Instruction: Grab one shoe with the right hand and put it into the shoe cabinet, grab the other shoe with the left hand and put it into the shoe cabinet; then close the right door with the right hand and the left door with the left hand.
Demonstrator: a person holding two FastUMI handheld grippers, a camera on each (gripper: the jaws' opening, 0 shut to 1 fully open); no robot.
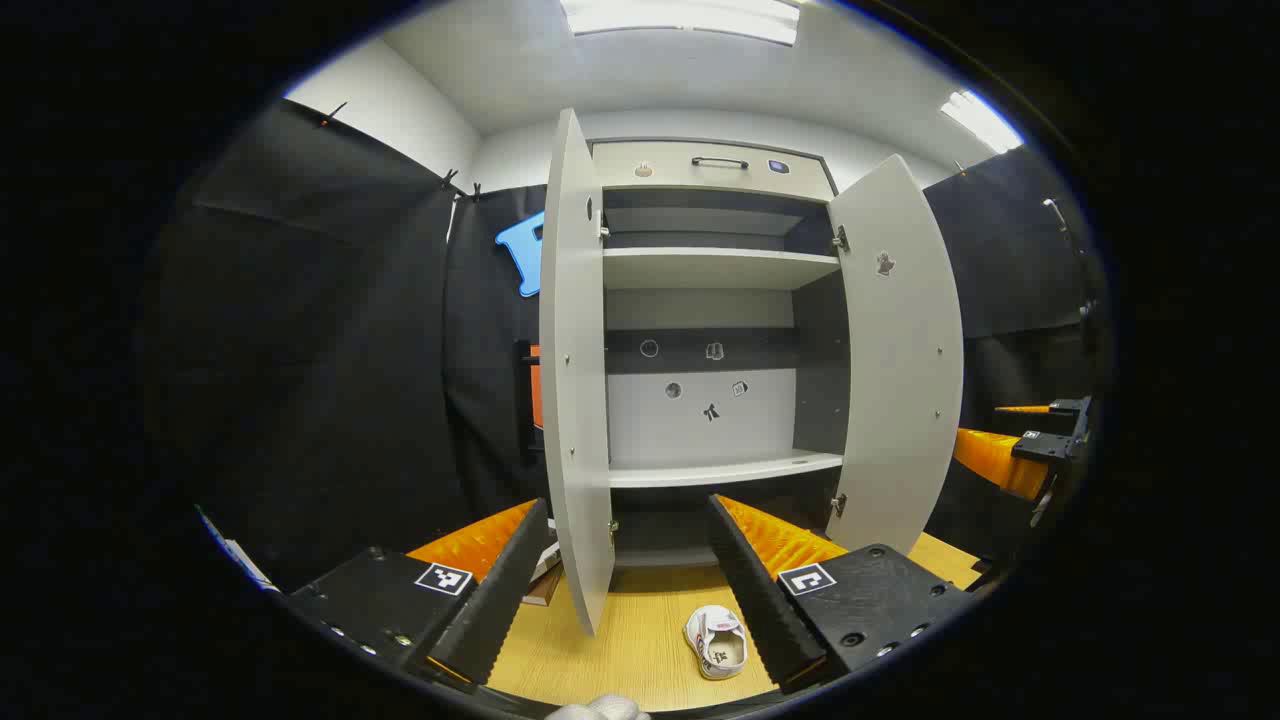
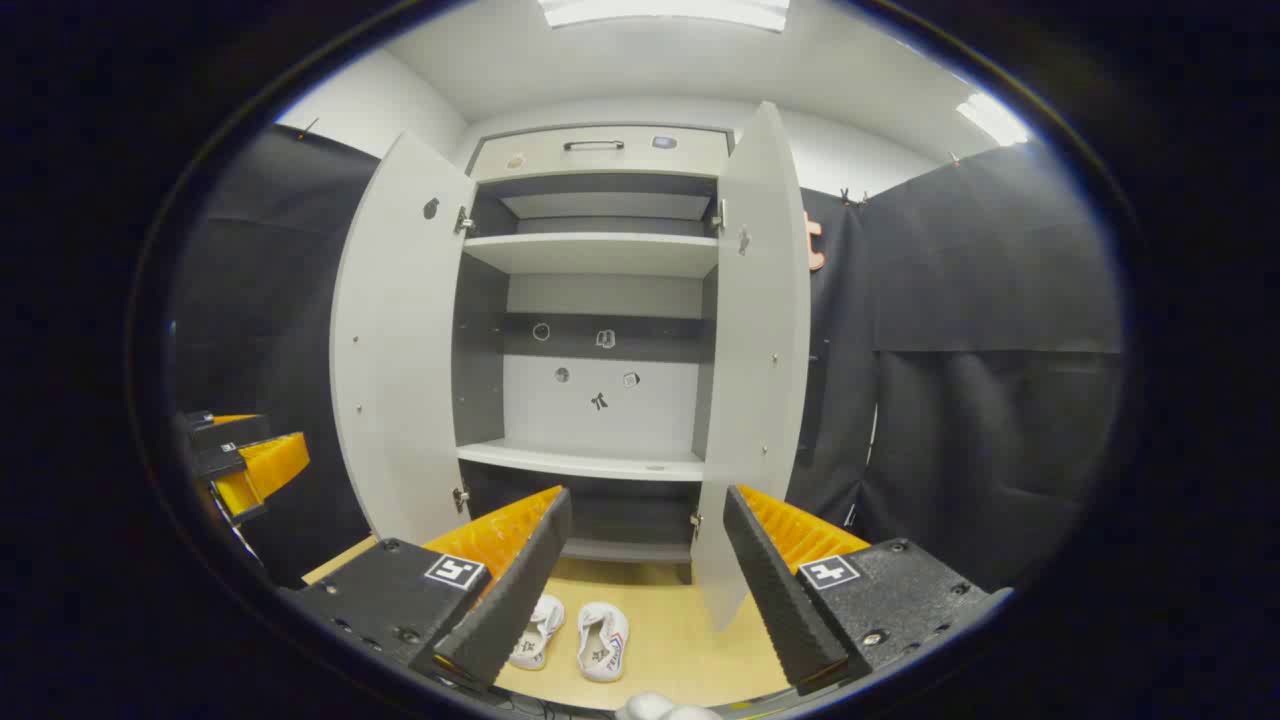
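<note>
Wooden floor (image 2: pixel 680 640): 2 shoes (image 2: pixel 603 640) | shoe cabinet (image 2: pixel 600 300) doors open | both hand-held grippers (image 2: pixel 640 590) empty, agape

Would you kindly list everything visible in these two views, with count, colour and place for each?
shoes: two, white, side by side on the floor before the cabinet.
shoe cabinet: one, pale grey with darker inner walls, middle of both views, shelves bare.
doors: two, pale grey, both swung open, left door and right door.
drawer: one, pale, dark handle, atop the cabinet, closed.
stickers: several, small, on the back panel, doors and drawer.
floor: one, light wood.
ceiling lights: two, white.
left gripper: one, jaws open, holding nothing.
right gripper: one, jaws open, holding nothing.
</note>
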